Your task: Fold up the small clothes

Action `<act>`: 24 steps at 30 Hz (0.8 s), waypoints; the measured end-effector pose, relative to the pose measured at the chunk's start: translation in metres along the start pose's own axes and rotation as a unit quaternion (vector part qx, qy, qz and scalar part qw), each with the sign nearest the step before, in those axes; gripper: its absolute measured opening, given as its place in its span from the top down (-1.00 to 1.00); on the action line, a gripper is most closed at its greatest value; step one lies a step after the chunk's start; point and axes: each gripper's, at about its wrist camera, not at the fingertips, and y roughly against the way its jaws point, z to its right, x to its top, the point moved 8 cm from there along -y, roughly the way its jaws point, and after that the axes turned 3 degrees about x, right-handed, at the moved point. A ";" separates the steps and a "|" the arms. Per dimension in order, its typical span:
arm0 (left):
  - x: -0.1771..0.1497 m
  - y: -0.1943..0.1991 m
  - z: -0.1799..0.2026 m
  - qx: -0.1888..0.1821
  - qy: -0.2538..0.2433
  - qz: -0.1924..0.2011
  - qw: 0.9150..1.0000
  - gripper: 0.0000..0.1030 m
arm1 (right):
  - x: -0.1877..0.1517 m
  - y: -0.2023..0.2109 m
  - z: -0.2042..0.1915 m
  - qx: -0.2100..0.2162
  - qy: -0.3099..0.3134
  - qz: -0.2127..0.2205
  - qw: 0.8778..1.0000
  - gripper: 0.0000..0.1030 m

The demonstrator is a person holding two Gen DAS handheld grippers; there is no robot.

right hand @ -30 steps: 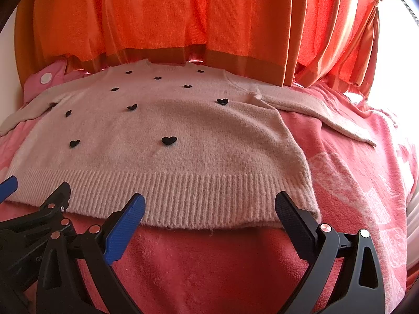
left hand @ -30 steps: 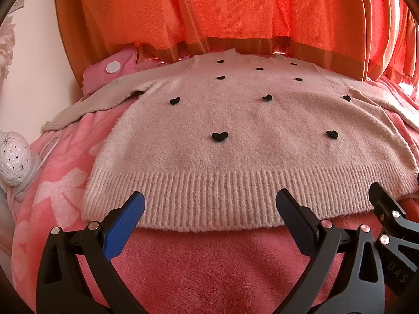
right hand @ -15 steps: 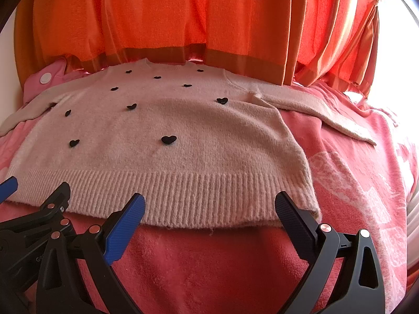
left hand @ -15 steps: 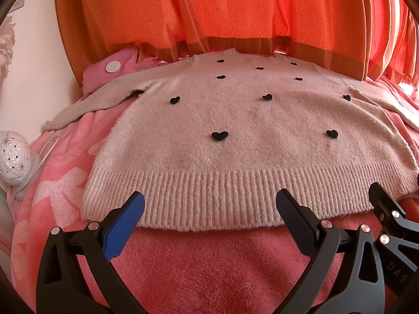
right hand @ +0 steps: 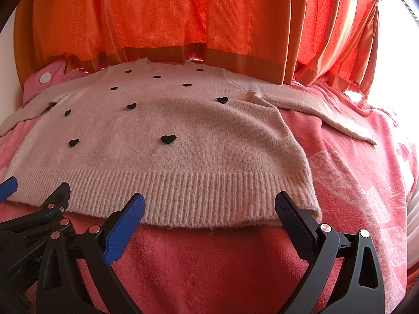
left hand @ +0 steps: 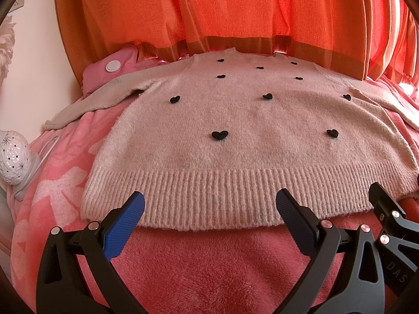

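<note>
While both grippers hover just short of the ribbed hem, left gripper point(left hand: 209, 210) and right gripper point(right hand: 209, 209) fingers spread wide and empty, I'd pinch both hem layers evenly near each side. Sweater point(left hand: 235, 136) lies flat, face up on the bed's pink blanket point(left hand: 214, 267), neckline toward the far edge by the orange curtain point(right hand: 183, 13); beige fuzzy knit, black hearts, sleeves spread.

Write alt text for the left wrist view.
A beige sweater with small black hearts lies flat, sleeves spread, on a pink blanket before orange curtains. The open left tool hovers at its ribbed hem; the right tool shows at the right edge.
</note>
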 end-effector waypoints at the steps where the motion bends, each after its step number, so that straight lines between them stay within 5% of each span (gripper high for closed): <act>1: 0.000 0.000 0.000 0.000 -0.001 0.000 1.000 -0.90 | 0.000 0.000 0.000 0.000 0.000 0.000 1.000 -0.90; 6: 0.000 0.004 0.000 -0.021 0.005 -0.004 1.000 -0.90 | 0.011 0.004 0.018 0.063 -0.057 -0.022 0.996 -0.90; 11: 0.018 0.006 -0.016 -0.072 0.037 -0.018 0.997 -0.90 | 0.058 0.007 0.128 0.099 -0.226 -0.002 0.969 -0.90; 19: 0.096 -0.012 -0.010 -0.099 0.065 0.008 0.993 -0.90 | 0.047 -0.101 0.373 -0.053 -0.408 -0.039 0.910 -0.89; 22: 0.128 -0.030 0.002 -0.102 0.075 0.021 0.992 -0.90 | 0.032 -0.136 0.421 -0.077 -0.453 -0.060 0.886 -0.79; 24: 0.143 -0.044 0.011 -0.104 0.081 0.020 0.991 -0.90 | 0.041 -0.137 0.436 -0.102 -0.454 -0.026 0.885 -0.73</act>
